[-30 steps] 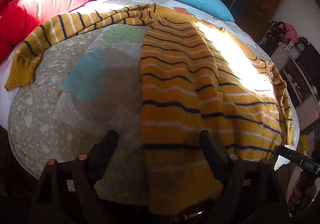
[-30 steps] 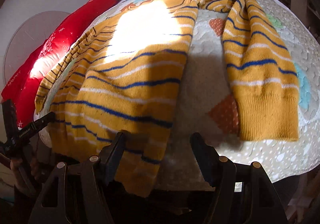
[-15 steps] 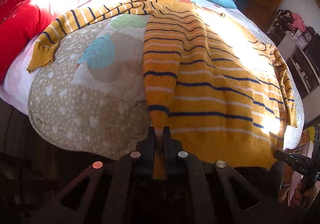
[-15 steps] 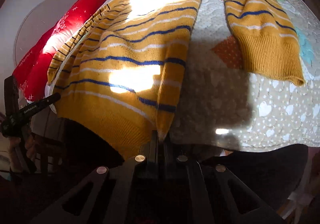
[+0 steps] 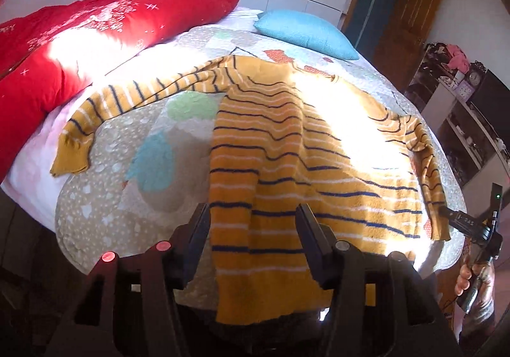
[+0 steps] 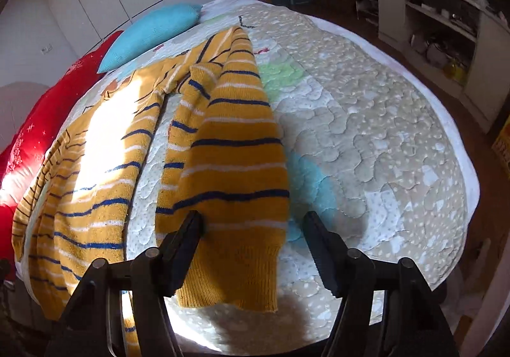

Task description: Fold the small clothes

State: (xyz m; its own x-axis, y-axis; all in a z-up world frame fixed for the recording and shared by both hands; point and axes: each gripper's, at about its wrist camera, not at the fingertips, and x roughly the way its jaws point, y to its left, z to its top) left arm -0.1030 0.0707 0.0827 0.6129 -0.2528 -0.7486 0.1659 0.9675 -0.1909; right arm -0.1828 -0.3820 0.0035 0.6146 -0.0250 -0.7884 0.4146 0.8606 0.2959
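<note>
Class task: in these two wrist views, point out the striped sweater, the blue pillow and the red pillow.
striped sweater [image 5: 287, 146], left wrist view, middle of its body.
blue pillow [image 6: 153, 32], right wrist view, middle of its top face.
red pillow [image 5: 95, 29], left wrist view, sunlit upper surface.

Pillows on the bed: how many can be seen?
2. A red pillow lies along the bed's far left side in the left wrist view, and a blue pillow lies at the far end, beyond the sweater. Others may be hidden.

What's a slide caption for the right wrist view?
Open right gripper poised over the cuff of a yellow striped sweater's sleeve on a quilted bed.
</note>
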